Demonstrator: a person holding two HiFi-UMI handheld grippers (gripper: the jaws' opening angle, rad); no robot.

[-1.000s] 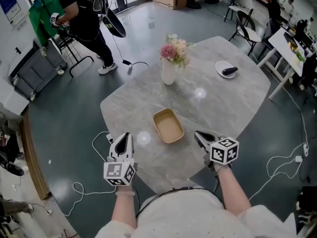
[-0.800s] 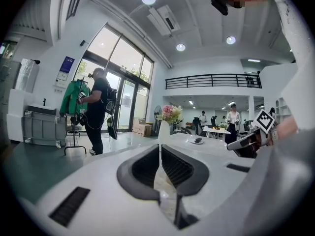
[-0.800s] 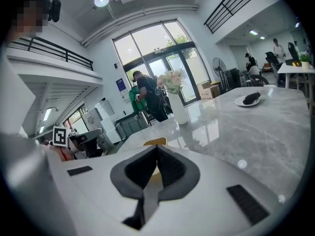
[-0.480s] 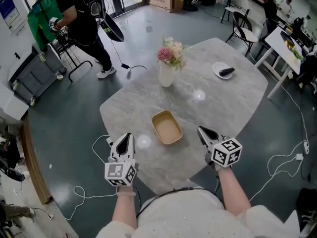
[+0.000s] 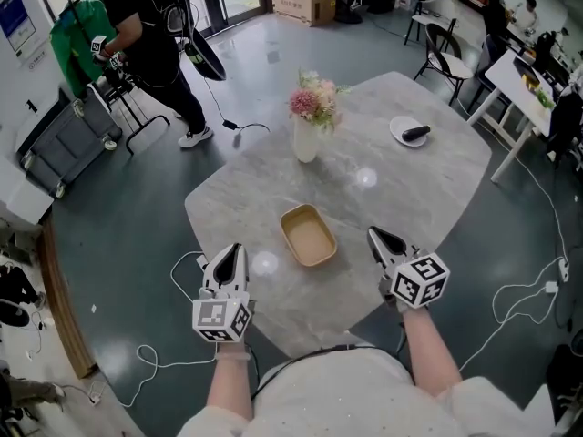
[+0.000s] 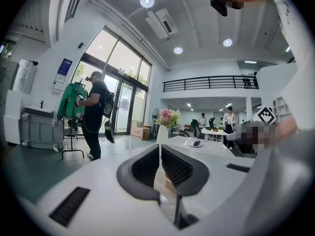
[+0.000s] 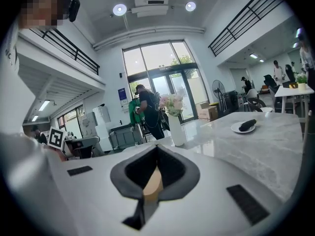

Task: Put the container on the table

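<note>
Open hall, grey marble table. Head view: the tan container sits empty on the table between the left gripper and right gripper, touching neither. It looks light and thin-walled, probably crushable, so grip a rim. Left gripper view: fingers clenched, nothing held. Right gripper view: same, clenched and empty.
</note>
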